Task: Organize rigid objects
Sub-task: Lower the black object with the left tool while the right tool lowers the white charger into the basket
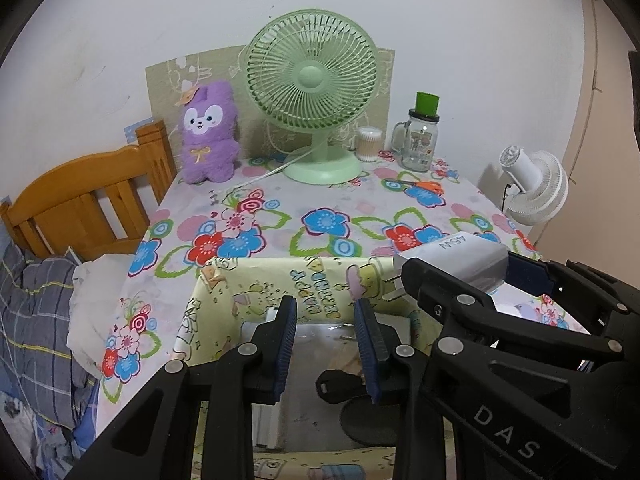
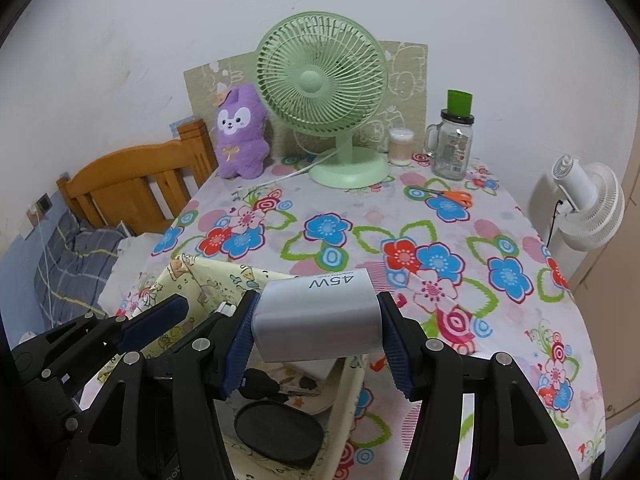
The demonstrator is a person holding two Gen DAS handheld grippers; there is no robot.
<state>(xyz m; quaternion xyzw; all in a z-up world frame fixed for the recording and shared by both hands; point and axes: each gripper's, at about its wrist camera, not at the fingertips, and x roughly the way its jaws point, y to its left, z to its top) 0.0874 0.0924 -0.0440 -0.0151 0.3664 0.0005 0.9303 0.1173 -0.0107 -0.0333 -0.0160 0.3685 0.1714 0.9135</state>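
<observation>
- The yellow storage box (image 2: 192,280) sits open at the near edge of your floral table (image 2: 500,216), with a black round lid (image 2: 278,434) and other small items already inside.
- Your right gripper (image 2: 316,332) clamps the white charger (image 2: 320,316) by its sides, long axis across the jaws, above the box's right wall; the box interior lies down and left.
- Your left gripper (image 1: 325,344) hangs over the box, jaws narrow, holding nothing.

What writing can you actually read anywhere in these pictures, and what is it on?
"45W": on the white charger, upside down, held in the right gripper.
"HAPPY BIRTHDAY": on the yellow box, upside down.
"DAS": on the right gripper's arm, seen from the left camera.
Jar label: too small to read.
</observation>
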